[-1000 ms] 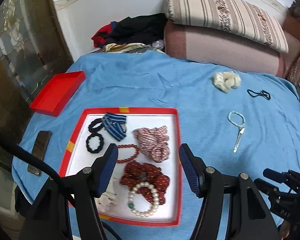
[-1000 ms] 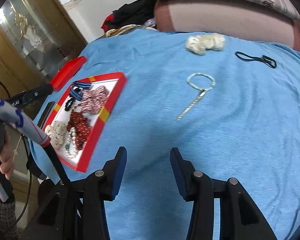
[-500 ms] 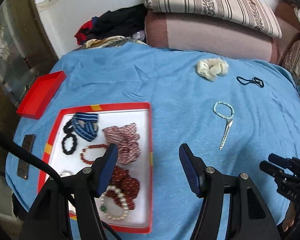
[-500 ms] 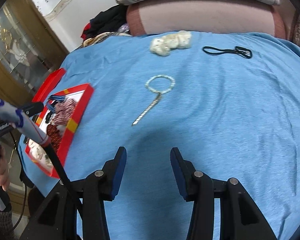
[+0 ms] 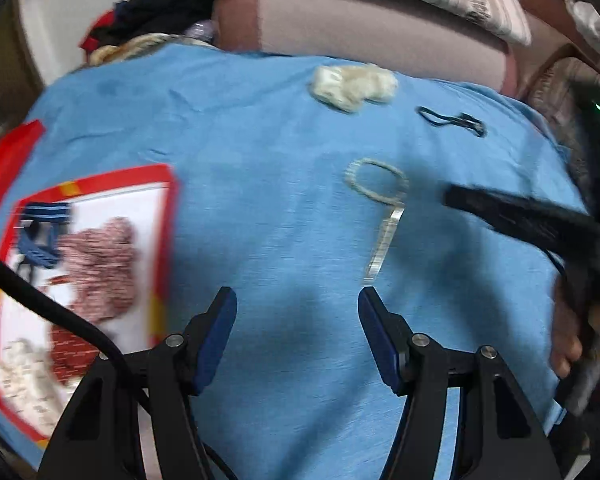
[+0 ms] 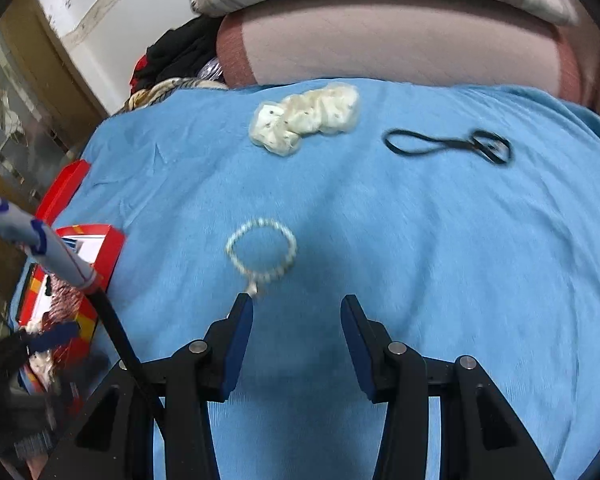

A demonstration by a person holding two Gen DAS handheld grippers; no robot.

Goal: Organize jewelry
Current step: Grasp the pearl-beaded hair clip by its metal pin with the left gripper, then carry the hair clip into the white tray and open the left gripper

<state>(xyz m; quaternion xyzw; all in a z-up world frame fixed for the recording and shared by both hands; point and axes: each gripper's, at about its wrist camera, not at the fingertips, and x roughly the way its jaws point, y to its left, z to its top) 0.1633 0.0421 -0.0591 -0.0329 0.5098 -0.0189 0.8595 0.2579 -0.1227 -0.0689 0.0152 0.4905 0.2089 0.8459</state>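
A pale bead bracelet (image 5: 376, 182) with a silver tassel (image 5: 384, 244) lies on the blue cloth (image 5: 280, 220). My left gripper (image 5: 296, 302) hangs open just short of the tassel's tip, nothing between its fingers. In the right wrist view the same bracelet (image 6: 262, 250) lies just ahead of my open right gripper (image 6: 296, 308), its tassel hidden behind the left finger (image 6: 240, 320). A cream scrunchie (image 6: 306, 118) and a black hair tie (image 6: 448, 146) lie farther back. The red-rimmed tray (image 5: 162, 240) at left holds scrunchies and bracelets.
A red lid (image 5: 8, 164) lies left of the tray. Pillows (image 6: 380, 32) and dark clothes (image 6: 180, 56) line the far edge. The right gripper's black body and a hand (image 5: 568, 320) show at the right of the left wrist view.
Both grippers have moved right, away from the tray and toward the pale bracelet, and come lower over the cloth. Their jaws have kept the same gap.
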